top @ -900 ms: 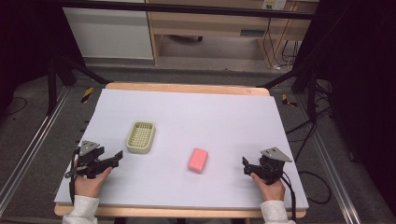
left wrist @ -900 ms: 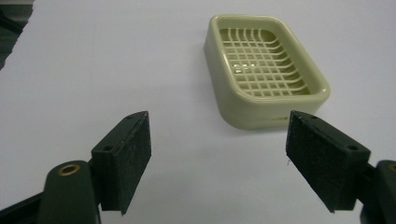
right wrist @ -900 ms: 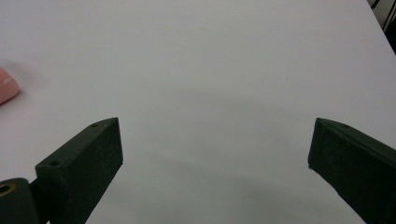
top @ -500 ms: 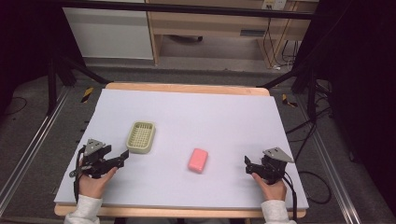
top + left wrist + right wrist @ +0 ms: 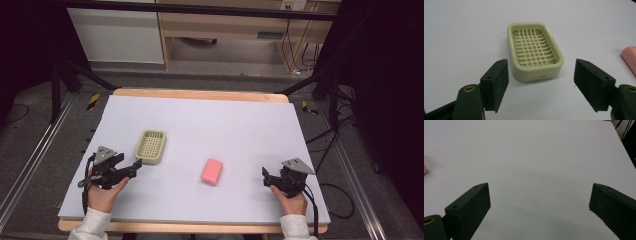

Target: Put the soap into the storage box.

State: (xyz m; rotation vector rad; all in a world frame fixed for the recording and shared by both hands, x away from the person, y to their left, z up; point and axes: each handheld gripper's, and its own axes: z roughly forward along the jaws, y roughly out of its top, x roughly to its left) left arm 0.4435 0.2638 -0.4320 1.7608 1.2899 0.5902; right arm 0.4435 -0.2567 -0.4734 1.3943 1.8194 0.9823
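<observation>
While jaws gape, soap dish [image 5: 534,51] lies just beyond left gripper [image 5: 541,85].

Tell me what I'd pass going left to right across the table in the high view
left gripper → cream soap dish → pink soap bar → right gripper
</observation>
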